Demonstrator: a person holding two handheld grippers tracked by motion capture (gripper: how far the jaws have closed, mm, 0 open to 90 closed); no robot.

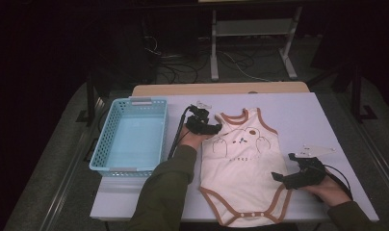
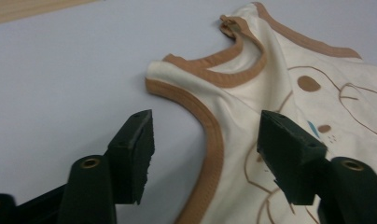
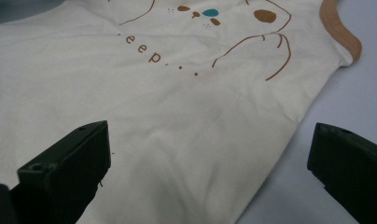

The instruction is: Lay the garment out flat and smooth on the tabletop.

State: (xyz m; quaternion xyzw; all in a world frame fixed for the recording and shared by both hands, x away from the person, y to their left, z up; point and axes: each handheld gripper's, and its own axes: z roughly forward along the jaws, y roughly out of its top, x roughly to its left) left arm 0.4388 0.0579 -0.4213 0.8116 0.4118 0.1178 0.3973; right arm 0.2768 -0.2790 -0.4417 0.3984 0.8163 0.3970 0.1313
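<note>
A cream bodysuit (image 1: 240, 168) lies flat on the surface, face up, a little right of the middle, with its snap end at the near edge. It is spread out, so I judge the person wants to fold it and later put it in the blue basket (image 1: 110, 144) at the left edge.

The left gripper (image 1: 205, 126) is at the shoulder strap on the left side of the garment. In the left gripper view, the brown armhole trim (image 2: 214, 140) runs between the two fingers (image 2: 135, 149), but they do not press on it yet; they are released, half apart.

The right gripper (image 1: 286, 177) waits at the lower right side of the bodysuit. In the right gripper view its fingers (image 3: 70, 168) stand wide and released, with the side edge of the cloth between them; one finger is over the cloth and the other over the bare surface. Nothing is grasped.
</note>
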